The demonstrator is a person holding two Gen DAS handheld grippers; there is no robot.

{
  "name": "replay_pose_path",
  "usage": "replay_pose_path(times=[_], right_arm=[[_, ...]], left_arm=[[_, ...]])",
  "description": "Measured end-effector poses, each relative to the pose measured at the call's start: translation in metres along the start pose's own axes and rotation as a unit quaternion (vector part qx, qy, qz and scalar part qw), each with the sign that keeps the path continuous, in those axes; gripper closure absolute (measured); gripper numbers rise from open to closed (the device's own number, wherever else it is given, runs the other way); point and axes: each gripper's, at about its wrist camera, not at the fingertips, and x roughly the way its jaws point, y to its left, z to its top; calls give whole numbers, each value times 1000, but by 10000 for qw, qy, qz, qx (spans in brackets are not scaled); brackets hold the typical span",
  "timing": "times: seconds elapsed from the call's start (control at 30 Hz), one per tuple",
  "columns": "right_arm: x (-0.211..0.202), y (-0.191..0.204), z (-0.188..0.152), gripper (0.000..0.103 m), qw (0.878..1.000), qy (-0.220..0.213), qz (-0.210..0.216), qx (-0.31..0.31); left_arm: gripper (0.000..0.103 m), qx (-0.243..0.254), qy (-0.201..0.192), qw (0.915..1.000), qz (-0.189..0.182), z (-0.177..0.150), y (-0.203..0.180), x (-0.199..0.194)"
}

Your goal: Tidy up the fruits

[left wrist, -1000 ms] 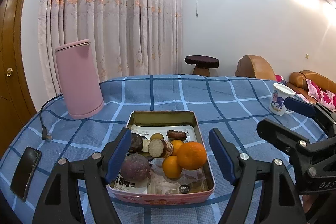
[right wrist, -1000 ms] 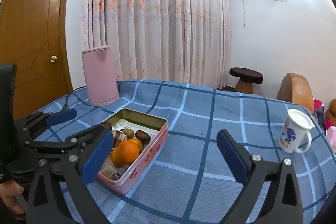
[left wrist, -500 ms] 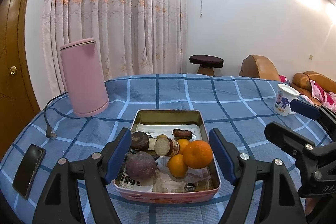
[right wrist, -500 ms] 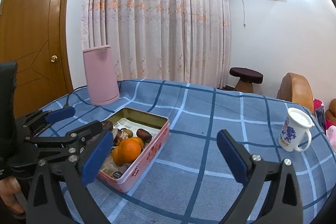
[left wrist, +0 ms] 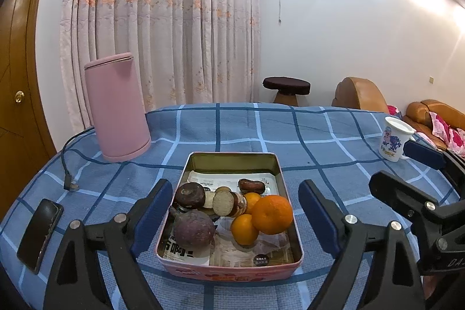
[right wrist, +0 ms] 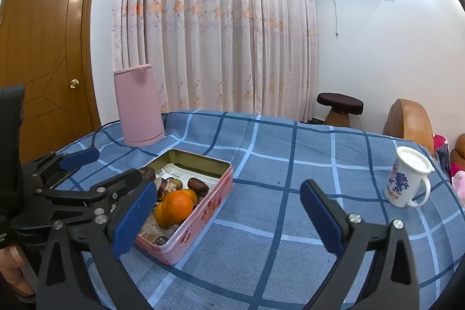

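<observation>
A pink metal tin on the blue checked tablecloth holds a large orange, two smaller oranges, a purple round fruit, a dark date and brown cut pieces. My left gripper is open and empty, its fingers on either side of the tin's near half. My right gripper is open and empty, just right of the tin, with its left finger over the tin's near end. The large orange shows there too.
A pink kettle with a cord stands at the back left. A black phone lies near the left table edge. A white lidded mug stands at the right. A stool, sofas and curtains lie beyond the table.
Both grippers have shifted slightly; the tin sits a little more centred between the left fingers. Nothing was grasped or released.
</observation>
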Motion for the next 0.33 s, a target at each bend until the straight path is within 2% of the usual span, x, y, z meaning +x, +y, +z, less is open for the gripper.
replay_pose_path(times=[0.33], right_arm=[[0,-8,-3,2,9999,58,-111,2]], left_arm=[[13,48,-32,9999,-94,-3,-4,0]])
